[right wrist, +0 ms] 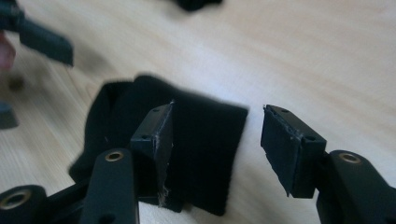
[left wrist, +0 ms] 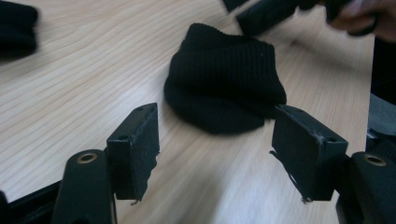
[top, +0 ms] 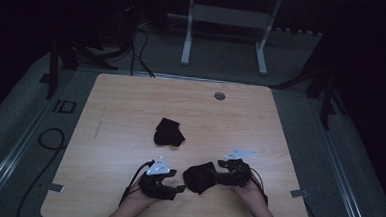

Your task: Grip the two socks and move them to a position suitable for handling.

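The near black sock (top: 200,177) lies flat on the table (top: 131,100) between the 2 grippers, probably so each one can take an end. The left gripper (top: 179,189) points at it from the left with jaws apart and nothing between them. The right gripper (top: 221,171) has its jaws apart too; the sock's edge lies under them, not pinched. I count 2 black socks: this one, and 1 bunched sock (top: 169,132) farther up the table, well apart.
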Tool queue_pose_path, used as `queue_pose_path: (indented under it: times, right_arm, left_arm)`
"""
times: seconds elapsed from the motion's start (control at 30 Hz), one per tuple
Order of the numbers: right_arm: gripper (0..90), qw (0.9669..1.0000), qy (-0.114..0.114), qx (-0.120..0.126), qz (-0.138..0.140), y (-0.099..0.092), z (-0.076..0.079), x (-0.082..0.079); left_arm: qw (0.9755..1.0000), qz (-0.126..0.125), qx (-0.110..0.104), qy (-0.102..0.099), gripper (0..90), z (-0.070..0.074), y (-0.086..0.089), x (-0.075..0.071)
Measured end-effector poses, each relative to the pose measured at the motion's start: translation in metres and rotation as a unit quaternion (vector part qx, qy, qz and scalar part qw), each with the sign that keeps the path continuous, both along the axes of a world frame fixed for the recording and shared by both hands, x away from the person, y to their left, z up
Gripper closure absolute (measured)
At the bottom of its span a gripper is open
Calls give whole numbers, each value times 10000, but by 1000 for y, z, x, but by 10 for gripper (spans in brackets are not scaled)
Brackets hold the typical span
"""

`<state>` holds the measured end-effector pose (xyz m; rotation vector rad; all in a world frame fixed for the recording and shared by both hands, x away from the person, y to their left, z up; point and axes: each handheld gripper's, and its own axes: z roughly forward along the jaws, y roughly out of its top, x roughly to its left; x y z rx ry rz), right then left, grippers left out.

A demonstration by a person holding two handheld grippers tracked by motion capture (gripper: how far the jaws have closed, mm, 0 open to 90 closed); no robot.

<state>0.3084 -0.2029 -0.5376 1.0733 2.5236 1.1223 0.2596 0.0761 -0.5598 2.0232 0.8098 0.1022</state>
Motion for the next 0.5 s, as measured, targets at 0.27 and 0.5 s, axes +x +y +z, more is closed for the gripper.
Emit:
queue_pose_path:
  times: [0.27, 0.5]
  right_arm:
    - [486, 9990, -58, -403, 168, 11, -19, -3]
    - [722, 9988, -92, -367, 315, 15, -20, -8]
  left_arm:
    - [9979, -136, 618, 111, 419, -9, -20, 17]
    - [9966, -244, 789, 52, 621, -7, -27, 21]
